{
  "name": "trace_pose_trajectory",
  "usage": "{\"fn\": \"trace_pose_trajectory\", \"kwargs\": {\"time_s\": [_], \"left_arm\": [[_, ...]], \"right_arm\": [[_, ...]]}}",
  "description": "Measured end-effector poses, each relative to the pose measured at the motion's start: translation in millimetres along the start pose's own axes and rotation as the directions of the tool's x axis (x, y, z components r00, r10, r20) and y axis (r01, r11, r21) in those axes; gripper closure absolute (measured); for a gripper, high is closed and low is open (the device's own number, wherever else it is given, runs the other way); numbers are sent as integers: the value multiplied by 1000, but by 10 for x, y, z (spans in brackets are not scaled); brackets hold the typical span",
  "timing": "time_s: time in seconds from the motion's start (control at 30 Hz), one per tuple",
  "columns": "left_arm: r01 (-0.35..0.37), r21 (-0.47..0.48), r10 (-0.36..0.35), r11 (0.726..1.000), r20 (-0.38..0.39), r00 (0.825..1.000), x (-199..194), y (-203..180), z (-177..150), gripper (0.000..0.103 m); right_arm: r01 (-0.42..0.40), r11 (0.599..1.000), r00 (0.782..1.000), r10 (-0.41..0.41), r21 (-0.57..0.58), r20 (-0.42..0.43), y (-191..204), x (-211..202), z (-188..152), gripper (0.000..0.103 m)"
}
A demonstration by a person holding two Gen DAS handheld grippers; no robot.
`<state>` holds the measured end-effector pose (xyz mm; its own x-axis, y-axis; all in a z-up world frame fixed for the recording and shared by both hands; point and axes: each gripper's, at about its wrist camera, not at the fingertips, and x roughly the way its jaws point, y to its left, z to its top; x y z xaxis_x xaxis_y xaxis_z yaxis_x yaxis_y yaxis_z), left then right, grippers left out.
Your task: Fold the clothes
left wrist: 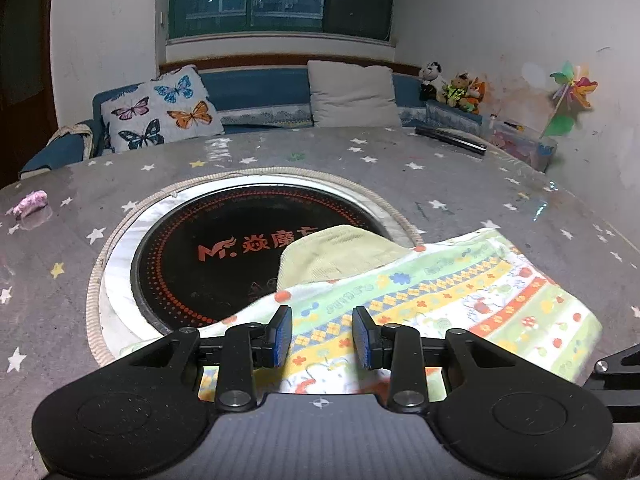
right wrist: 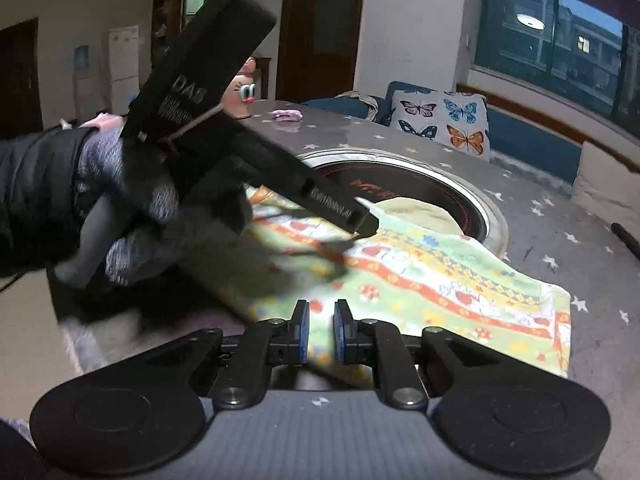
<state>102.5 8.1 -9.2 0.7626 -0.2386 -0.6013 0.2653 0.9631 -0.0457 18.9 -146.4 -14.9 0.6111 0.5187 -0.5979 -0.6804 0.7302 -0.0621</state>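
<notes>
A patterned child's garment with green, yellow and orange stripes lies flat on the grey star-print table. Its pale yellow ribbed end overlaps the round black cooktop. My left gripper is open, with its fingers hovering over the garment's near edge. In the right wrist view the garment spreads ahead. There my right gripper stands over the garment's near edge, its pads a narrow gap apart with cloth showing between them. A gloved hand holds the left gripper above the cloth.
A pink lump lies at the table's left. A black bar and a clear box with a pinwheel sit at the far right. Behind the table is a sofa with a butterfly pillow. A toy face stands at the far edge.
</notes>
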Motion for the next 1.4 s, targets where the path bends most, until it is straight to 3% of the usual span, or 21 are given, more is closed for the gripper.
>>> {"fn": "trace_pose_trajectory", "kwargs": {"time_s": [0.3,0.57,0.63,0.8,1.07,1.3,1.4], "left_arm": [[41,40,-43,998,61,997,-449,-202,-267,67],[12,8,-12,1000,62,998,-600,-197,-568,67],[-1,-5,1,1000,66,998,-623,-167,-579,66],[-29,-64,33,998,62,998,-691,-25,-640,65],[-71,-107,77,992,55,996,-738,105,-683,65],[-85,-139,92,987,43,995,-742,231,-671,66],[-100,-147,108,984,42,993,-714,266,-613,67]], "right_arm": [[25,985,999,-32,172,37,-235,-122,-26,87],[146,957,988,-156,251,18,-526,-270,-267,87],[178,943,982,-186,281,2,-637,-290,-336,77],[231,913,971,-237,336,-23,-805,-424,-447,89],[220,934,972,-234,281,17,-841,-180,-198,86],[245,902,967,-256,356,-17,-1046,-128,-324,89],[262,911,963,-267,318,-29,-997,-92,-316,89]]}}
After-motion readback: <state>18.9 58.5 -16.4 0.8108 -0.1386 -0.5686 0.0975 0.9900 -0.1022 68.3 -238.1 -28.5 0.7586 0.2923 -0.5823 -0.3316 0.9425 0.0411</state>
